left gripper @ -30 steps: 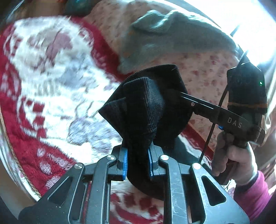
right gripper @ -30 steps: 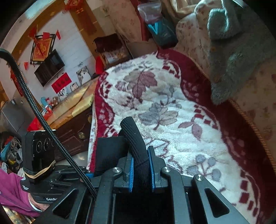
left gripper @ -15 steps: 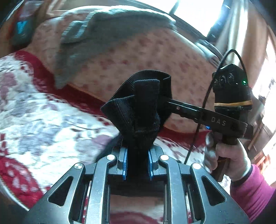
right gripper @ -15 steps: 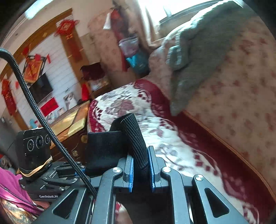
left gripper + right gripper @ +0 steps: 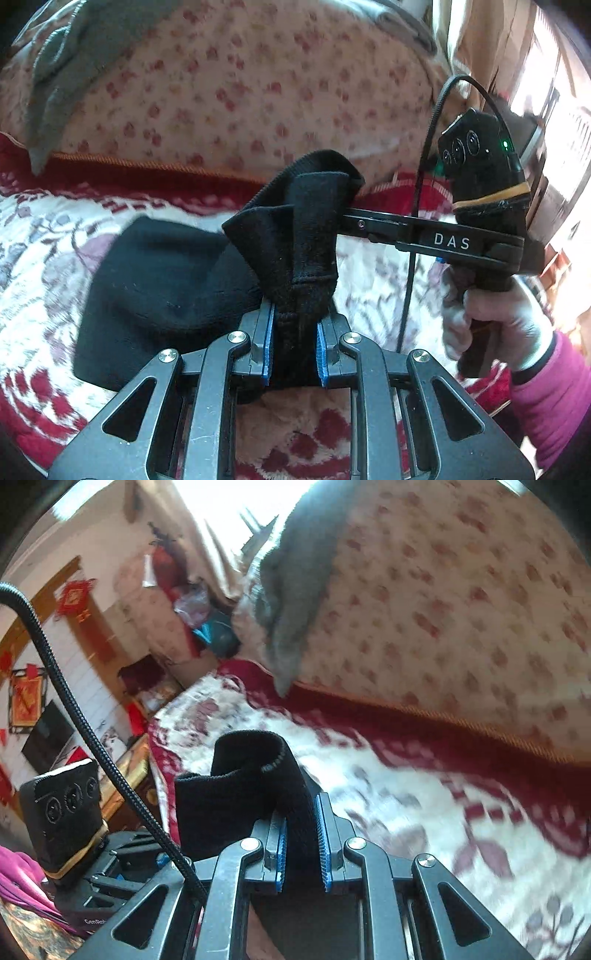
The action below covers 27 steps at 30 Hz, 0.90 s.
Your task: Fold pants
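The black knit pants are bunched between both grippers, held above a red and white floral blanket. My left gripper is shut on a thick fold of the pants. The right gripper comes in from the right and clamps the ribbed waistband at the top of the bunch. In the right wrist view my right gripper is shut on the ribbed waistband. A lower part of the pants lies on the blanket to the left.
A cream floral quilt is piled behind the blanket, with a grey garment draped over it. In the right wrist view the blanket's left edge drops off toward wooden furniture and a wall with red decorations.
Both grippers have swung with the pants toward the quilt and lifted. More of the pants now lies spread on the blanket to the left. Both grips are unchanged.
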Available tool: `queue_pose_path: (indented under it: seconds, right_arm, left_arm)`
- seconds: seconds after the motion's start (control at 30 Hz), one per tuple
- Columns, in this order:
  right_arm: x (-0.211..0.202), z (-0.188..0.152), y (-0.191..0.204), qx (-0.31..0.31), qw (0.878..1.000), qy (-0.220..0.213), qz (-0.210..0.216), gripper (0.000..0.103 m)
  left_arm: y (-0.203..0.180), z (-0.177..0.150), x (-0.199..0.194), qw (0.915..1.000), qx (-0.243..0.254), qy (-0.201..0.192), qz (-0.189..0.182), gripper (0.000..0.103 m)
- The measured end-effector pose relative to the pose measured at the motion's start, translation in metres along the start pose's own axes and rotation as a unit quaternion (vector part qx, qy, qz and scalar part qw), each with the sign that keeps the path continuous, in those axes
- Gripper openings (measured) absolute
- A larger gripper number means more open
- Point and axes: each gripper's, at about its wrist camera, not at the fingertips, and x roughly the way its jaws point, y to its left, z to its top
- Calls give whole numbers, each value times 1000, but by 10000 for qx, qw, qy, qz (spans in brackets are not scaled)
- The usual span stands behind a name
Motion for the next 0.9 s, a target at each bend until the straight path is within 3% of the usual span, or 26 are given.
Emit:
queue_pose_path:
  seconds: [0.13,0.2,0.23,0.27,0.33,0.47,0.63,0.9]
  right_arm:
    - [0,-26,-32,442,9984,156,-320,18]
    - [-6,-35,-46,698,9957,162,-593,41]
    - [-8,-38,-52,780,9943,180,-703,44]
    - [-12,-42,-56,872,9927,209,-810,44]
    - [-19,-47,-62,1000,9899,218,-982,44]
    - [-42,-56,-67,1387,9829,38,-1212,44]
    - [-71,-61,-62,1640,9776,-302,-1285,44]
    - [-71,-69,2,1209,9900,-216,-696,44]
  left_arm:
    - [-3,-13,18,9997,58,213,49,17]
    - [-6,-17,20,9997,95,210,95,18]
    - [-8,-18,21,9996,120,212,114,20]
    - [-10,-20,21,9996,131,234,125,22]
    - [-8,-21,20,9996,60,289,2,37]
    - [-14,-23,7,9991,39,256,-333,54]
    - [-17,-27,-18,9972,217,170,-695,55]
    - [20,-19,-41,9996,278,-64,-23,55]
